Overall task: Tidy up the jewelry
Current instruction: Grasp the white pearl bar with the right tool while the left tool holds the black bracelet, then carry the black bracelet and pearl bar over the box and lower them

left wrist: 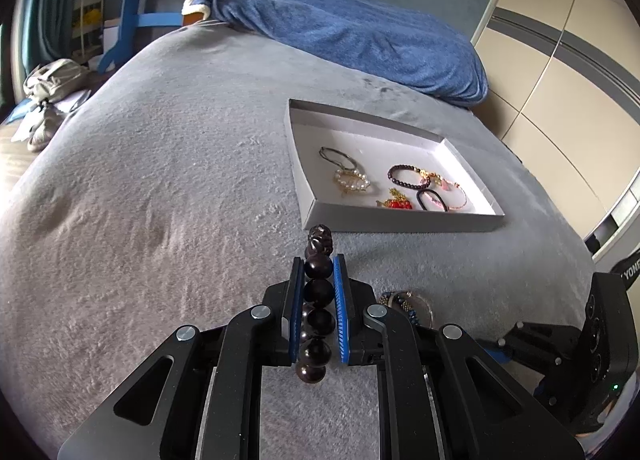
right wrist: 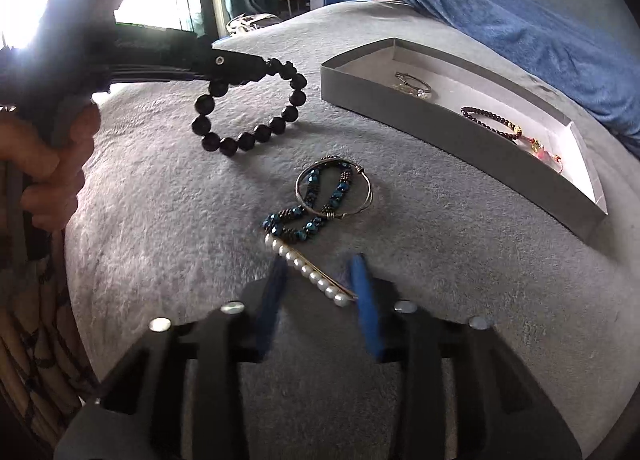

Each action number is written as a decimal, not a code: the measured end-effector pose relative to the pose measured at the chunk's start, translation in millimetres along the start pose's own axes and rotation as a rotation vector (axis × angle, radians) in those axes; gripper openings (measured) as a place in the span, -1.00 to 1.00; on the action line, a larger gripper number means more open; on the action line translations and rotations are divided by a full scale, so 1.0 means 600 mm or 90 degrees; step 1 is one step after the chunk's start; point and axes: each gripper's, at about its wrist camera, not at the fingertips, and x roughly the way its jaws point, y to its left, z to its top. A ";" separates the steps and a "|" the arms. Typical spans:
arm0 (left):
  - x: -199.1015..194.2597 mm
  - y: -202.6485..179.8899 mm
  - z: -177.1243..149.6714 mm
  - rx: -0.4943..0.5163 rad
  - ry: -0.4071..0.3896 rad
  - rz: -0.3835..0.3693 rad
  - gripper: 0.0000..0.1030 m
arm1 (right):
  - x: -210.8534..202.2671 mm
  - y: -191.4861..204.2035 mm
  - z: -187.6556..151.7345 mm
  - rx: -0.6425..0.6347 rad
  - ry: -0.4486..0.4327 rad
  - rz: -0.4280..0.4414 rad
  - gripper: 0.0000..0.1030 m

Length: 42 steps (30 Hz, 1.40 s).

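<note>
Left gripper [left wrist: 318, 272] is clamping a dark bead bracelet [right wrist: 250, 107] between its blue pads; seen from the right wrist, the loop is hanging off the fingertips just above the grey blanket [left wrist: 160, 179]. From the left wrist the bracelet is showing edge-on, its long axis running along the fingers and pointing at the near left corner of the grey tray [left wrist: 400, 219].

Right gripper [right wrist: 320, 264] is standing part open, blurred, straddling a pearl strand [right wrist: 308, 268] lying diagonally on the blanket, holding nothing.

Just beyond the pearls, a blue bead strand [right wrist: 316, 203] is lying tangled through a metal hoop [right wrist: 360, 195].

Farther off, the tray is holding several bracelets and hair ties. A blue towel [left wrist: 360, 31] is lying behind it.
</note>
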 end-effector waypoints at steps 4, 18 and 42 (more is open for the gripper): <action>-0.001 0.001 0.001 -0.002 -0.002 -0.004 -0.71 | -0.016 -0.012 -0.006 0.014 -0.002 0.011 -0.89; -0.030 -0.026 0.018 0.033 -0.067 -0.027 -0.71 | -0.107 -0.077 0.024 0.108 -0.144 0.054 -0.89; -0.053 -0.082 0.099 0.085 -0.131 -0.127 -0.71 | -0.128 -0.175 0.053 0.213 -0.201 -0.019 -0.89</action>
